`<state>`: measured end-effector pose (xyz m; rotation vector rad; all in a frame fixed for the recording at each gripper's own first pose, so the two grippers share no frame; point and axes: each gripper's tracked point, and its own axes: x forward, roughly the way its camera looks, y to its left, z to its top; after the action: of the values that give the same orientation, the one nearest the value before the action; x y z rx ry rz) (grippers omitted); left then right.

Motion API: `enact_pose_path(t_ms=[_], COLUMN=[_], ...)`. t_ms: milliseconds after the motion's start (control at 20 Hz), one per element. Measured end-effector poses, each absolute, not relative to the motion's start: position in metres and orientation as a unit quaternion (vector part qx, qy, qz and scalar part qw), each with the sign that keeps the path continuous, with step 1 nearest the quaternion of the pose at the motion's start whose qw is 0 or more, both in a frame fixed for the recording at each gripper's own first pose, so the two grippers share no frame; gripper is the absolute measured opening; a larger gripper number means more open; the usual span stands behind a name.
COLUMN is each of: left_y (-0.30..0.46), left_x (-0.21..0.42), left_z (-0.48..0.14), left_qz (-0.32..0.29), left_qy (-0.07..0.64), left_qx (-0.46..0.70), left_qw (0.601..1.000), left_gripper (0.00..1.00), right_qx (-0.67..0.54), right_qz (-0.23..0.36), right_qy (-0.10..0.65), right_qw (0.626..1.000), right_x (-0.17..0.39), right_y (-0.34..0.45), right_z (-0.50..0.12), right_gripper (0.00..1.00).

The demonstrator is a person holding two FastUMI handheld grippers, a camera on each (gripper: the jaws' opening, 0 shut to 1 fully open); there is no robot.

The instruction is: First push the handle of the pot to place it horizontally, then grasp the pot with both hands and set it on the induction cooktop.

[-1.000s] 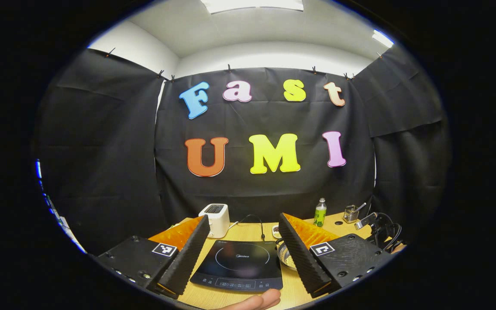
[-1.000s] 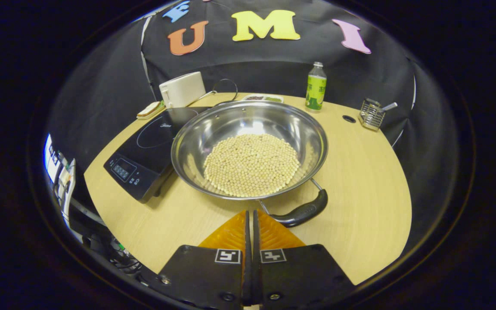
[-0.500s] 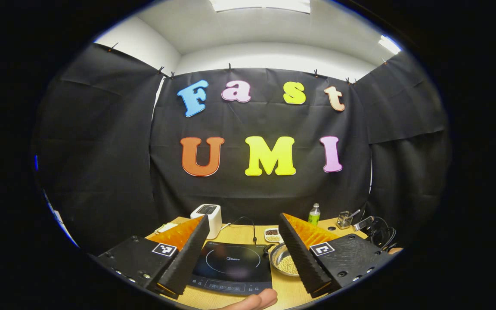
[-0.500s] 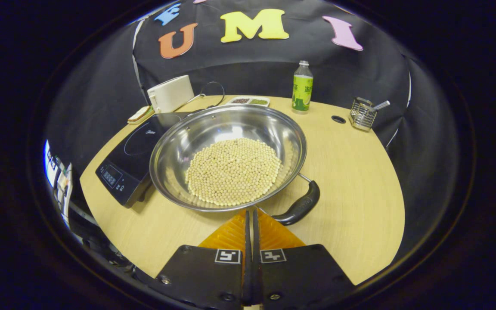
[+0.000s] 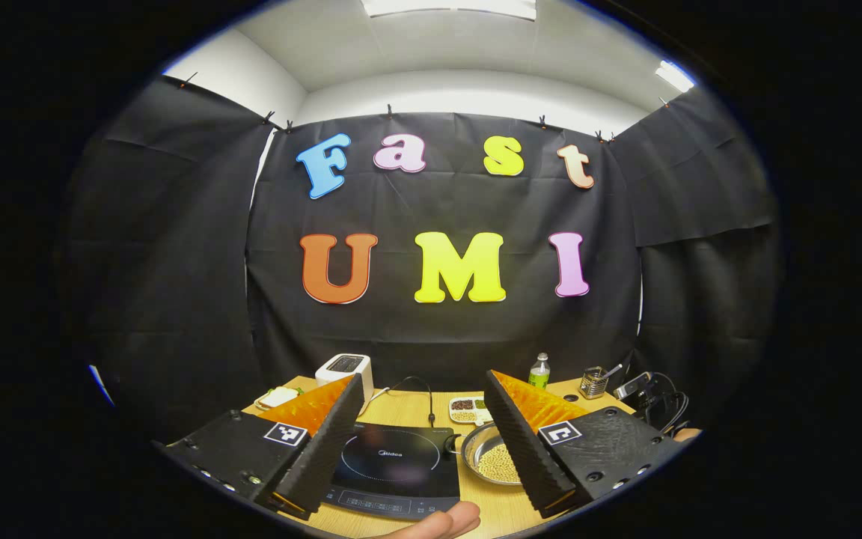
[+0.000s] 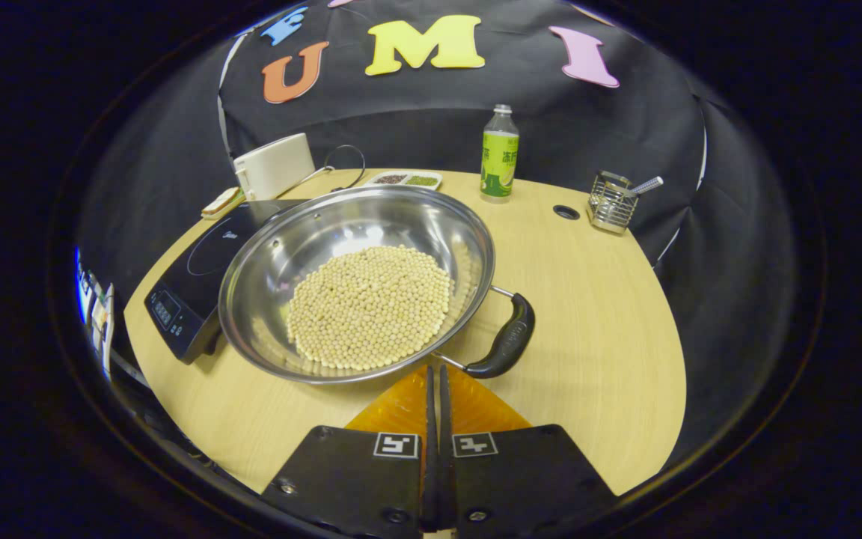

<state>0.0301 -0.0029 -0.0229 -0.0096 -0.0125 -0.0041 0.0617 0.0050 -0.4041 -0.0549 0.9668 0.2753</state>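
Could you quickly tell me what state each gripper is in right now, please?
Left gripper: open, holding nothing.
Right gripper: shut, empty, tips by the pot handle.

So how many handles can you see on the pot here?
1: a dark handle on the pot rim's near right side, just beyond the right gripper. Another handle may be hidden.

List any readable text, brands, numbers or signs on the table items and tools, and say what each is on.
No text here is clear enough to quote.
Brand mark on the induction cooktop: too small to read.
Control panel markings: too small to read.
Bottle print: too small to read.
Marker squares on the right claw: black-and-white patterns, not letters.
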Motion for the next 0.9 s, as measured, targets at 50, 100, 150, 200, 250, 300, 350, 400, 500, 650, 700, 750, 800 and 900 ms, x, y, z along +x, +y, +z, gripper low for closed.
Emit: enact_pose_path(t_ms=[50, 100, 150, 200, 250, 300, 350, 400, 500, 650, 700, 750, 800, 900], left_y=[-0.003, -0.004, -0.006, -0.007, -0.009, -0.011, -0.012, -0.012, -0.013, -0.015, -0.016, -0.017, -0.019, -0.024], left_x=[0.034, 0.04, 0.044, 0.049, 0.053, 0.058, 0.062, 0.067, 0.075, 0.084, 0.087, 0.089, 0.092, 0.1], left_z=[-0.024, -0.027, -0.028, -0.031, -0.034, -0.037, -0.041, -0.044, -0.051, -0.06, -0.062, -0.066, -0.071, -0.084], left_qz=[-0.001, -0.002, -0.004, -0.007, -0.009, -0.01, -0.011, -0.01, -0.009, -0.01, -0.01, -0.01, -0.01, -0.013], left_qy=[-0.005, -0.004, -0.002, 0.001, 0.006, 0.01, 0.014, 0.018, 0.027, 0.038, 0.042, 0.046, 0.052, 0.066], left_qx=[-0.002, 0.0, 0.001, 0.001, 0.001, 0.001, 0.001, 0.001, -0.002, -0.007, -0.006, -0.005, -0.004, -0.005], left_qw=[1.0, 1.0, 1.0, 1.0, 1.0, 1.0, 1.0, 1.0, 1.0, 0.999, 0.999, 0.999, 0.999, 0.998], left_gripper=[0.96, 0.96, 0.96, 0.96, 0.96, 0.96, 0.96, 0.96, 0.96, 0.96, 0.96, 0.96, 0.96, 0.96], right_qx=[-0.026, -0.025, -0.025, -0.026, -0.025, -0.025, -0.026, -0.025, -0.028, -0.029, -0.024, -0.019, -0.015, -0.005], right_qz=[0.129, 0.126, 0.124, 0.122, 0.119, 0.117, 0.113, 0.111, 0.109, 0.101, 0.095, 0.088, 0.082, 0.073], right_qy=[0.463, 0.462, 0.462, 0.461, 0.46, 0.46, 0.459, 0.458, 0.455, 0.451, 0.448, 0.447, 0.445, 0.438], right_qw=[0.877, 0.877, 0.878, 0.879, 0.88, 0.88, 0.881, 0.882, 0.883, 0.886, 0.888, 0.89, 0.891, 0.896], right_x=[0.066, 0.071, 0.076, 0.08, 0.085, 0.088, 0.092, 0.094, 0.1, 0.109, 0.112, 0.114, 0.113, 0.11], right_y=[0.002, -0.001, -0.005, -0.008, -0.011, -0.014, -0.017, -0.019, -0.023, -0.03, -0.032, -0.034, -0.036, -0.04], right_z=[-0.405, -0.406, -0.407, -0.408, -0.409, -0.41, -0.411, -0.411, -0.412, -0.413, -0.413, -0.412, -0.412, -0.409], right_gripper=[0.04, 0.04, 0.04, 0.04, 0.04, 0.04, 0.04, 0.04, 0.04, 0.04, 0.04, 0.04, 0.04, 0.04])
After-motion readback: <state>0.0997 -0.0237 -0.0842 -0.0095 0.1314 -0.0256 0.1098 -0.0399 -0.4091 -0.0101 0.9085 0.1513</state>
